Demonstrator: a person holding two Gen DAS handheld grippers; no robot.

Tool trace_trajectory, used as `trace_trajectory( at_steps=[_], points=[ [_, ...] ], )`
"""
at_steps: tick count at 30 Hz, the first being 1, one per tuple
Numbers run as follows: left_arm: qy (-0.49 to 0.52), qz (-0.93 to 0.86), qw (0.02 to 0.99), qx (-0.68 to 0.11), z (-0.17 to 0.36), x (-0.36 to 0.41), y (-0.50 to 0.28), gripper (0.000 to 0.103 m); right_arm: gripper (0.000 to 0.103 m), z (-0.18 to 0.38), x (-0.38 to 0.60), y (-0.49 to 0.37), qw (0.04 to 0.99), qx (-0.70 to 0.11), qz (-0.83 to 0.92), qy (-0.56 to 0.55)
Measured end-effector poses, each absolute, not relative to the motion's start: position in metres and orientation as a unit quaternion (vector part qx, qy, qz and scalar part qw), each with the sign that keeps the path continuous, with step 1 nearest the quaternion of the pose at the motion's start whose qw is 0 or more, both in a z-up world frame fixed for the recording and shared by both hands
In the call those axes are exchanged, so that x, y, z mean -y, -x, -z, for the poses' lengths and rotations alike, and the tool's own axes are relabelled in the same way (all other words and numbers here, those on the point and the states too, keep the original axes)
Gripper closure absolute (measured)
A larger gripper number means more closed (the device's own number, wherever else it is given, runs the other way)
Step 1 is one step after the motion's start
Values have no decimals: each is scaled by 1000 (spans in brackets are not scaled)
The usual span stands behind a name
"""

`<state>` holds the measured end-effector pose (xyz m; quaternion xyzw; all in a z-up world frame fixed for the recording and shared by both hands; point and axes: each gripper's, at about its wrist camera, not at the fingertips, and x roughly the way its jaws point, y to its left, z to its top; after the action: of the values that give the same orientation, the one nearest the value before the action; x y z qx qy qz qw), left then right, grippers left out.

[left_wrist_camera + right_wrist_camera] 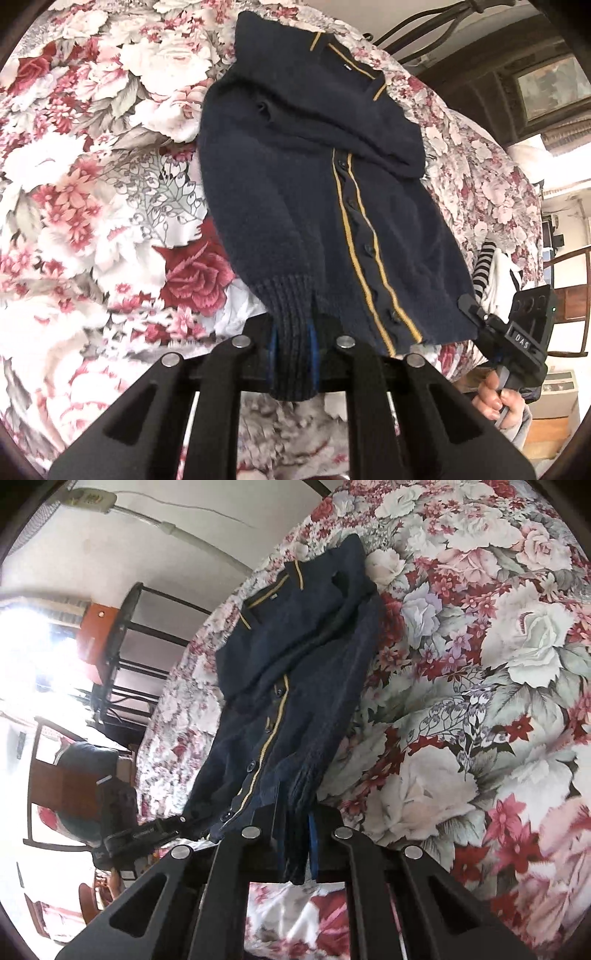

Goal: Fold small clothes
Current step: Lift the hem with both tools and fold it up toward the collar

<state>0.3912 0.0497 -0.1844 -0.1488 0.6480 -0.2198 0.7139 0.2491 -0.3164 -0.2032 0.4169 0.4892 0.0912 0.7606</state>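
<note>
Bed [92, 206]: floral cover in red, pink and white fills most of both wrist views. It carries the clothes.

Cardigan [295, 192]: navy knit with mustard stripes along the button placket and collar. It lies lengthwise on the bed, collar at the far end, hem toward both cameras. Upper part is folded or bunched over itself; one sleeve lies across the chest. The near hem is raised off the cover and held at two points.

Striped cloth [484, 269]: black-and-white piece at the bed's edge past the cardigan's right hem corner, next to something white. Cannot tell what garment it is.

Left tongs [293, 350]: pointing steeply down at the bed. Closed tight on the ribbed hem band [291, 306] at the cardigan's left corner. Ribbing is bunched between the blue pads [314, 347] and hangs below them.

Right tongs [297, 834]: angled down less steeply. Closed on the other hem corner; folded knit layers are pinched between the fingers, one blue pad visible beside the cloth. In the left view the same tool [469, 306] meets the hem corner from the side, with a hand [495, 398] wrapped round its handle below, fingers curled.

In the right view the left tool [162, 827] lies nearly level at the hem.
</note>
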Motion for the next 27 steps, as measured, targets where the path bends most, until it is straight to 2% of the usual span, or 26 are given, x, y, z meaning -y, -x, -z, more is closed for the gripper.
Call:
trace_trajectory(
  at_steps=[8,12,27],
  points=[
    [157,222,711,-649,179,-57,-371,91,94,205,315,-235,750,-500,-83,-425],
    [165,220,706,-653,183,-53,-378,91,94,211,322,-238,731,-489,-87,-468],
    [171,204,761,-592,150,-23,-467,91,94,204,352,-328,711,-433,-99,-545]
  ],
)
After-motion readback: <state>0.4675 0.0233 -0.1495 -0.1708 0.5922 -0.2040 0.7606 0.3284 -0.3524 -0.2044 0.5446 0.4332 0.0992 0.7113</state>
